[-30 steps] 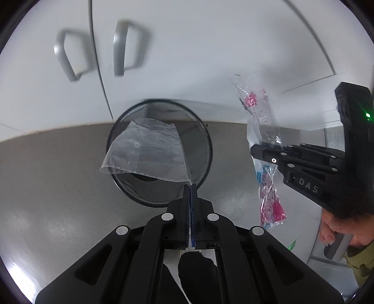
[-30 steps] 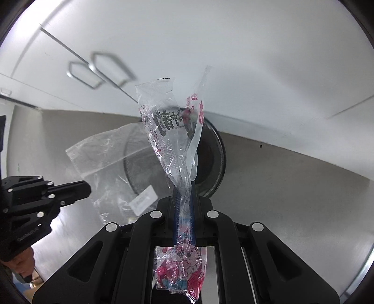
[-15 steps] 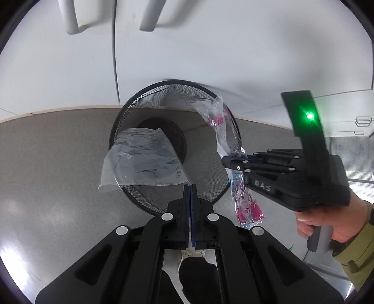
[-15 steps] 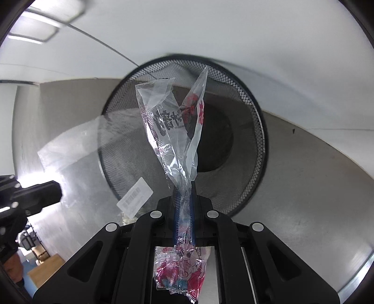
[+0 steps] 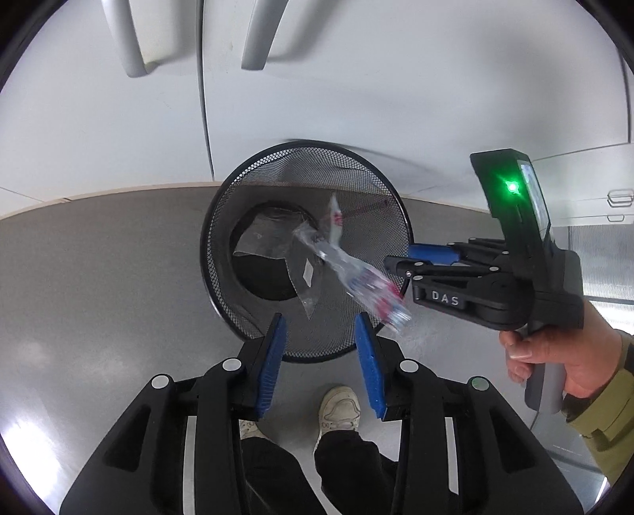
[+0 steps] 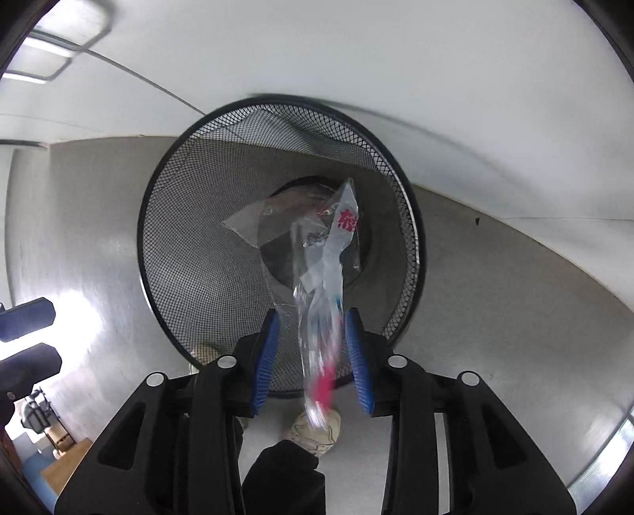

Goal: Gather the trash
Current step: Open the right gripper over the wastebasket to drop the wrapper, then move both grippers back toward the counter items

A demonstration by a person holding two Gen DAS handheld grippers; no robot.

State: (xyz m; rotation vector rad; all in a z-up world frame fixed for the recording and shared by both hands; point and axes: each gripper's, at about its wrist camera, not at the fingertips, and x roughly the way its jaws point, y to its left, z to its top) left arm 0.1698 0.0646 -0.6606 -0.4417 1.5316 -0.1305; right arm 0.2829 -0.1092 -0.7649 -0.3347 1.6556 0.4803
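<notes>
A black mesh waste bin stands on the grey floor below both grippers. My left gripper hangs over its near rim, its jaws opening with nothing between them. The clear plastic bag lies loose inside the bin. My right gripper points straight down over the bin, its jaws opening too. The printed red-and-blue wrapper is blurred between its blue pads, touching neither, and its top reaches into the bin beside the clear bag. In the left wrist view the wrapper falls past the right gripper.
White cabinet doors with grey handles rise just behind the bin. The person's shoes stand on the floor at the bin's near side. A hand in an olive sleeve holds the right gripper. My left gripper shows at the right wrist view's left edge.
Both grippers sank toward the bin and went from shut to open. The clear bag dropped from the left gripper into the bin. The wrapper slid loose from the right gripper's pads.
</notes>
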